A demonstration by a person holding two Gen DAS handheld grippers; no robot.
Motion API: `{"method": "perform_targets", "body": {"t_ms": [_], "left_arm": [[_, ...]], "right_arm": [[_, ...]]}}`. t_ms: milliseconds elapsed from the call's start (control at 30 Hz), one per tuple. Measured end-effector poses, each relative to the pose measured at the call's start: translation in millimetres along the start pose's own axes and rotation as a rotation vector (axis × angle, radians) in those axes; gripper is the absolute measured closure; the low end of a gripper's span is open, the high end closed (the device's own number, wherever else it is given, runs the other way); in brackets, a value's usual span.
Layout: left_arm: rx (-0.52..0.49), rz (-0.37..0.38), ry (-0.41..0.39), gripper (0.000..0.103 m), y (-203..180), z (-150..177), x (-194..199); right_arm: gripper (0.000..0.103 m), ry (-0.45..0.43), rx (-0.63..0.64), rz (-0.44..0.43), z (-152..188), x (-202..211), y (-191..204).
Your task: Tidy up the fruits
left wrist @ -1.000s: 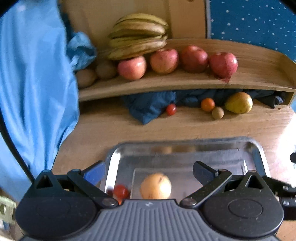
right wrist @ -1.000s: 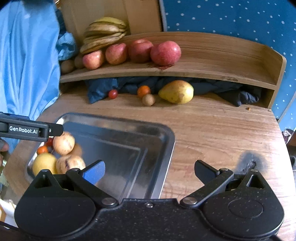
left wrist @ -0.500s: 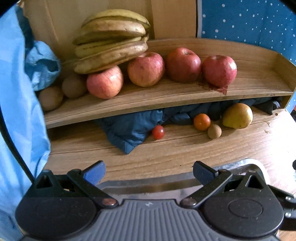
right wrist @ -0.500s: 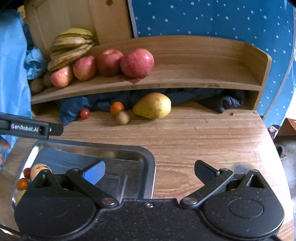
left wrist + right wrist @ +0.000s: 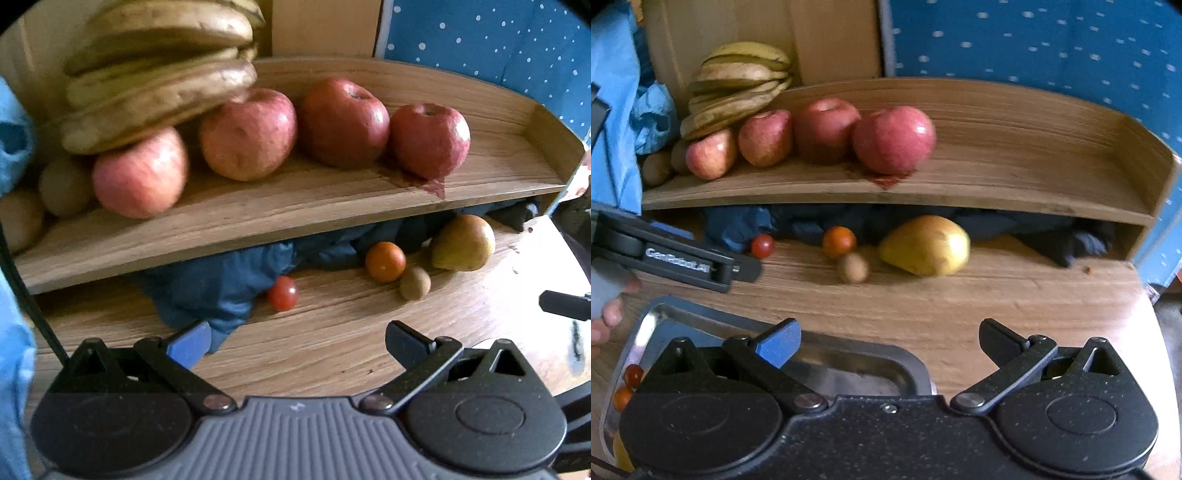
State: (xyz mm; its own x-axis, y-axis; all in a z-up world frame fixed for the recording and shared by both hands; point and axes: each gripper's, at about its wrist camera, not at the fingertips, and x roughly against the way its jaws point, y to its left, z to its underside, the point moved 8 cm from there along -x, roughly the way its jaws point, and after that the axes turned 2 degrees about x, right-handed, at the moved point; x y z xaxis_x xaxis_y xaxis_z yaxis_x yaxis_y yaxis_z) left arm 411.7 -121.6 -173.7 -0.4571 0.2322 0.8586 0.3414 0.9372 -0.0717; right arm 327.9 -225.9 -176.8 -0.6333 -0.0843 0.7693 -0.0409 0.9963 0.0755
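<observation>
One readable text: a brand name on the left gripper.
In the right wrist view, the left gripper (image 5: pixel 746 267) carries white letters along its black side; they are blurred but seem to read "GenRobot.AI". No other text, number or sign can be read, neither on the fruits nor on the shelf (image 5: pixel 960 192).

Black left tool (image 5: pixel 297 332) with grey ribbed base, one blue fingertip (image 5: pixel 188 341).

Four red apples (image 5: pixel 340 122) rowed on shelf, bananas (image 5: pixel 159 70) atop.
</observation>
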Motion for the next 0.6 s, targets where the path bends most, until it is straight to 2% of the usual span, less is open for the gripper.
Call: {"method": "perform_targets", "body": {"t_ms": [200,367,600], "left_arm": [[0.016,0.047,0.024,0.0,1,-6,-14],[0.019,0.081,0.024,0.001,-4,-11,-25],[0.037,0.095,0.018,0.014,-4,-13,-32]], "right_arm": [[0.002,0.004,0.051,-0.004,-3,-15,9],[0.009,0.019,0.045,-0.006,-4,-25,10],[0.025,0.021,0.039,-0.018,-7,-37,12]]}}
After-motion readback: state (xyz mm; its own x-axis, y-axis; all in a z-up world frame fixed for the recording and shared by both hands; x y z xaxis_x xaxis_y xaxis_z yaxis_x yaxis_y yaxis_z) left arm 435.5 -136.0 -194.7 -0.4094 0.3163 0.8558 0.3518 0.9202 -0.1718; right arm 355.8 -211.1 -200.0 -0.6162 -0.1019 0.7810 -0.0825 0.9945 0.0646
